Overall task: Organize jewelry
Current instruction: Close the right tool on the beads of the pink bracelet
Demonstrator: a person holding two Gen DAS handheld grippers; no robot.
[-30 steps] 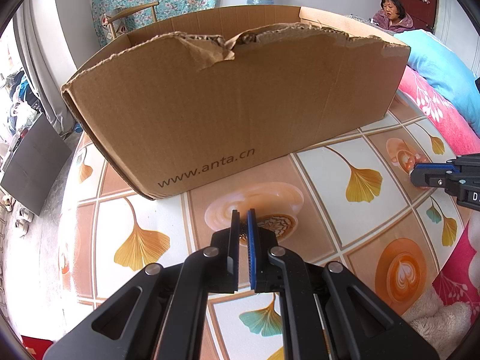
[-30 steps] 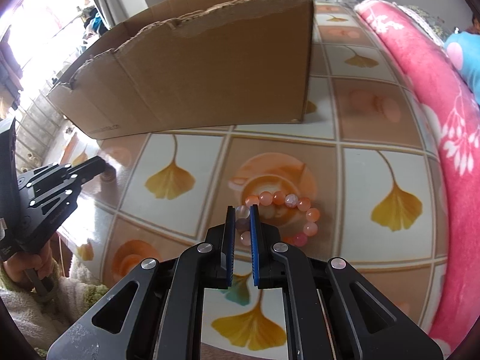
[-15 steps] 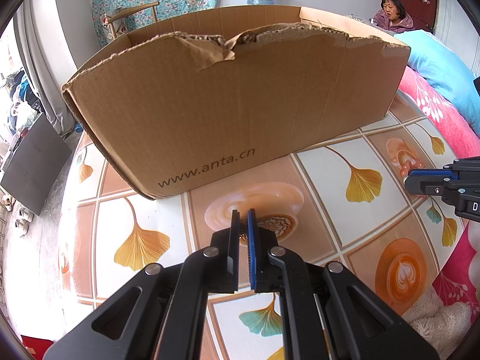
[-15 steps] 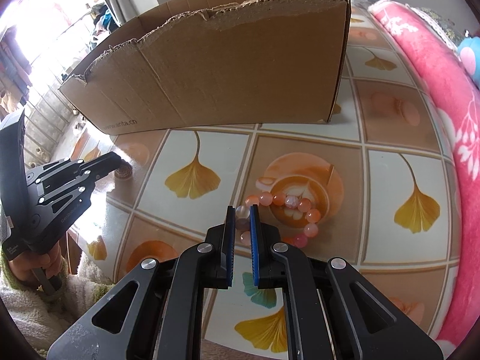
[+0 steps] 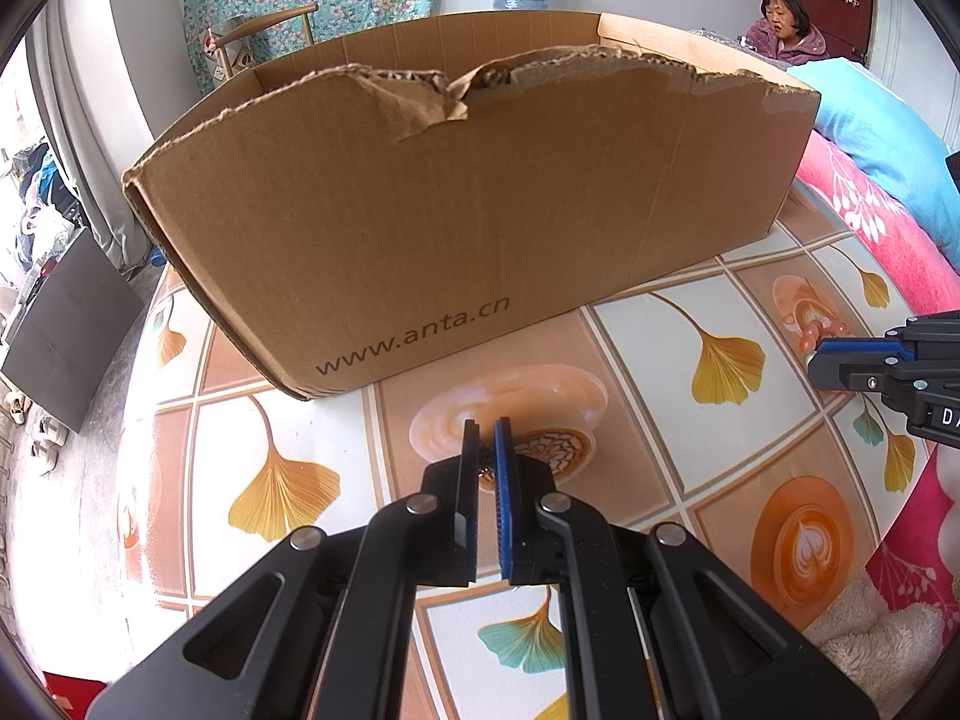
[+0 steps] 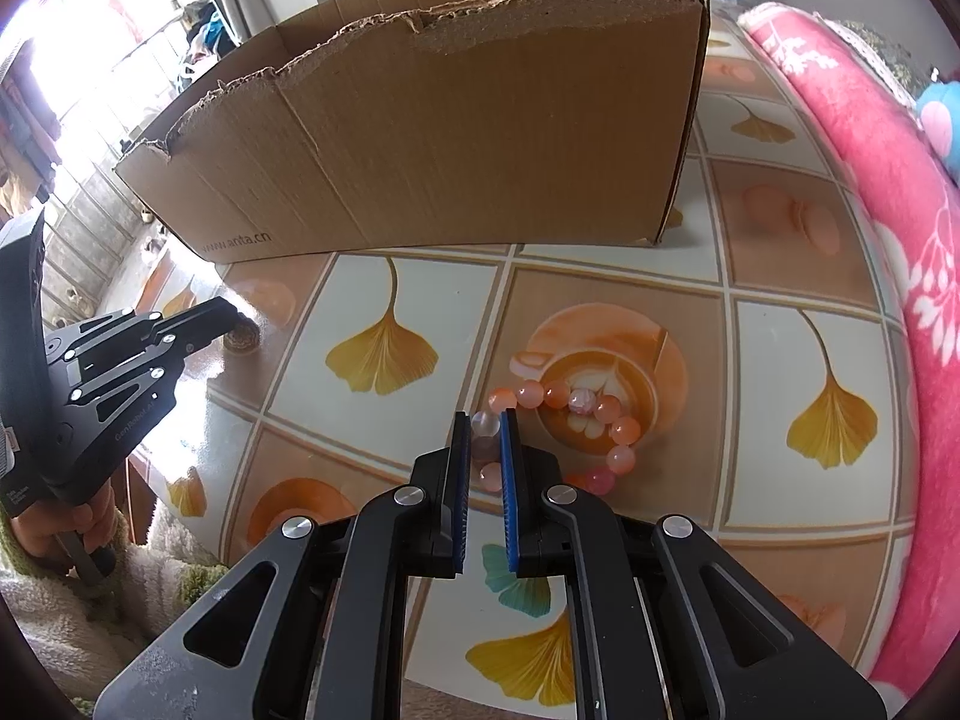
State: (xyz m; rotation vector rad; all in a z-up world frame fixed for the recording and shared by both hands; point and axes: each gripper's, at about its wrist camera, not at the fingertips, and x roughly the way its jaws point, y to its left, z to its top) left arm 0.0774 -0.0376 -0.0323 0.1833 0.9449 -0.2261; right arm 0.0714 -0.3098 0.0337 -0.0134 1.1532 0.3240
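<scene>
On the tiled bench (image 6: pixel 798 276), right tool (image 6: pixel 485 438) pinches the bracelet (image 6: pixel 576 402) for boxing (image 6: pixel 456 138); left tool (image 5: pixel 486 450) nearly closed, contents unclear.

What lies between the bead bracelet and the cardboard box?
Only bare patterned tablecloth lies between the bracelet and the box. The right wrist view shows it.
</scene>
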